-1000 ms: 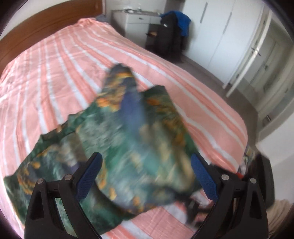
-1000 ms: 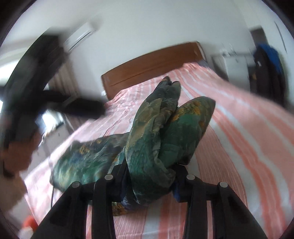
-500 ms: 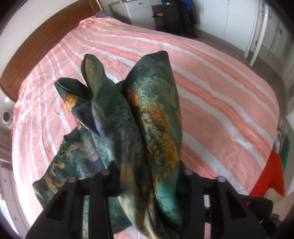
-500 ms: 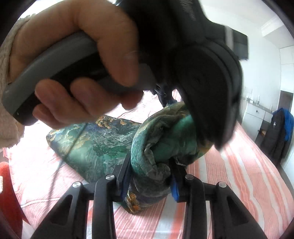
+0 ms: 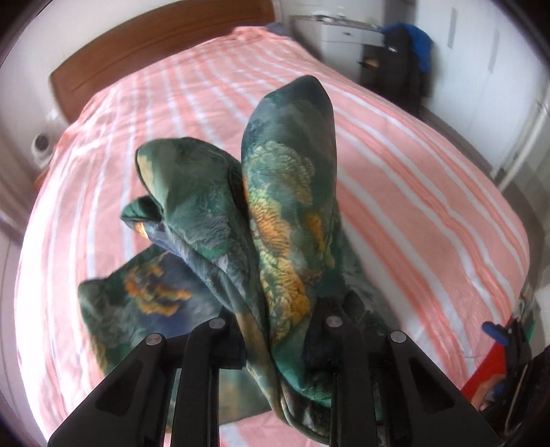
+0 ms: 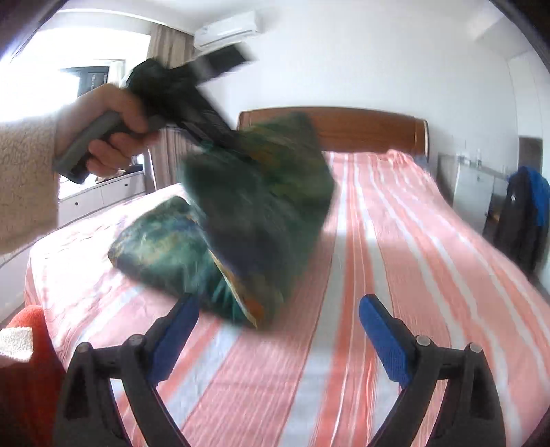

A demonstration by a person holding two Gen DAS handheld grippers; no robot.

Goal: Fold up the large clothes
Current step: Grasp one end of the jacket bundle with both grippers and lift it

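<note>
A dark green garment with orange and blue print is bunched between the fingers of my left gripper, which is shut on it and holds it above the bed; part of it still lies on the sheet. In the right wrist view the garment hangs blurred from the left gripper, held in a hand at upper left. My right gripper is open and empty, just in front of the hanging cloth, its blue pads spread wide.
The bed has a pink and white striped sheet and a wooden headboard. A white dresser and a chair with dark and blue clothes stand to the right. Red cloth is at the lower left.
My left gripper shut on the garment and lifted it. My right gripper let go of the garment, opened wide and drew back.
</note>
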